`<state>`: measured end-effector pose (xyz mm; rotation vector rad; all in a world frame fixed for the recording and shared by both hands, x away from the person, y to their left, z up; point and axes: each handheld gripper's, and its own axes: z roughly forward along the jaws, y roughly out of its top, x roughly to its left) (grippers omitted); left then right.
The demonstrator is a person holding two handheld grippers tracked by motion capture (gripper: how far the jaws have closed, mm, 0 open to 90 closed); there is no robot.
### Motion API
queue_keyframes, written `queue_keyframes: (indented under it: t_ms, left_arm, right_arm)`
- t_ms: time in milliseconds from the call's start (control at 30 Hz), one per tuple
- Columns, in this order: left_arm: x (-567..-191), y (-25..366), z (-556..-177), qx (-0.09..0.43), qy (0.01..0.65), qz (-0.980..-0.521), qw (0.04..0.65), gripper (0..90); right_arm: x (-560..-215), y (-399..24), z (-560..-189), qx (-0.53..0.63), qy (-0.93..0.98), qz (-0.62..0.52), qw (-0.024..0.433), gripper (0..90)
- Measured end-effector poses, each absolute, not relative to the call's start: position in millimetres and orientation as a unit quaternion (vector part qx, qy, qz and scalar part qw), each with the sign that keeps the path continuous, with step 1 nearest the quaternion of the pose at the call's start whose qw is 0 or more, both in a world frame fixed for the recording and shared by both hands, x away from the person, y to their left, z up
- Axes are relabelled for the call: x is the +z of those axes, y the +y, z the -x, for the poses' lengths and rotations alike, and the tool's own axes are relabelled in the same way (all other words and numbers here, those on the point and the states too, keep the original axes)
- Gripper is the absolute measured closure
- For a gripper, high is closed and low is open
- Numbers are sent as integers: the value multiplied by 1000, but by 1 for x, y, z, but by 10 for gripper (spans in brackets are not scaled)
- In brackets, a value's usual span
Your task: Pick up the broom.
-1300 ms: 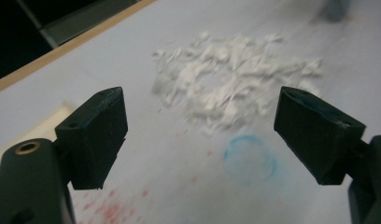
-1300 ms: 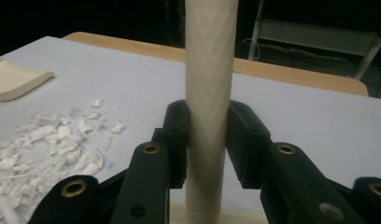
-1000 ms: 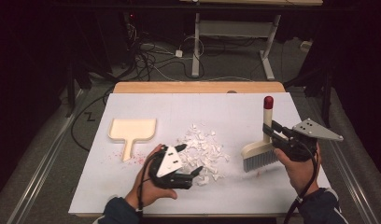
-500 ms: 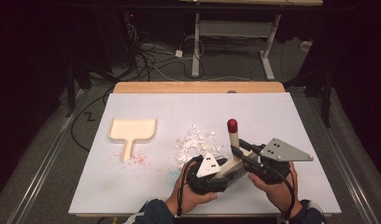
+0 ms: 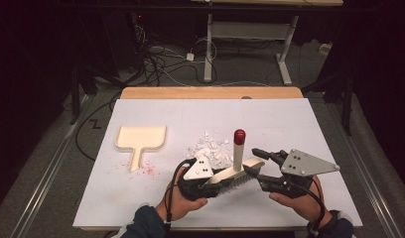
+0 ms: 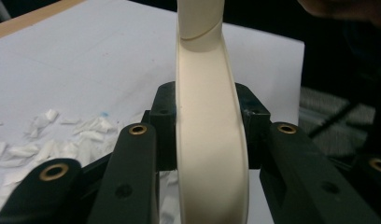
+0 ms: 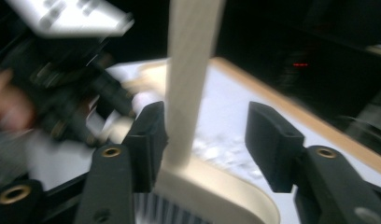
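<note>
Cream brush (image 5: 234, 174), lower centre of the frame above the counter (image 5: 290, 119): my left hand-held gripper (image 6: 209, 135) clamps its back, my right hand-held gripper (image 7: 205, 140) stands open around the handle. Handover step, I judge; next, sweep the paper scraps (image 5: 210, 148) toward the dustpan (image 5: 140, 139).

High view: fixed overhead, facing forward and down, far enough to take in the whole white bench (image 5: 290, 119) plus floor and cables along the frame top. Left gripper view: rides the left tongs (image 6: 205, 135), very close, looking along its jaws at the cream brush (image 6: 209, 140) mid-frame, paper scraps (image 6: 44, 140) lower left. Right gripper view: close, blurred, on the right tongs (image 7: 205, 135), facing the brush handle and the left tongs upper left. All three share the brush and bench.
</note>
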<state>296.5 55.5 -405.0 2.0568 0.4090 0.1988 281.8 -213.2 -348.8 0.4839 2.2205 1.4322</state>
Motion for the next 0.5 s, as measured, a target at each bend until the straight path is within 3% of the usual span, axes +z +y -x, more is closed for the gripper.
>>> queue_keyframes:
  t_ms: [33,100,300,333,500]
  left_arm:
    - [-404,59,-296,80,160,-855,487,647]
    - [-402,65,-294,84,144,-862,479,647]
    - [-399,68,-283,69,68,-883,460,646]
    - [-399,64,-280,62,52,-885,458,646]
    - [-401,58,-277,50,31,-892,449,645]
  right_arm:
    - [-351,-215,-282,510,812,-158,236,463]
    - [-360,-216,-287,484,842,-128,200,399]
    - [-374,-208,-293,465,865,-108,156,374]
    - [-380,-202,-293,457,878,-84,116,355]
    - [-389,-193,-292,442,893,-50,72,453]
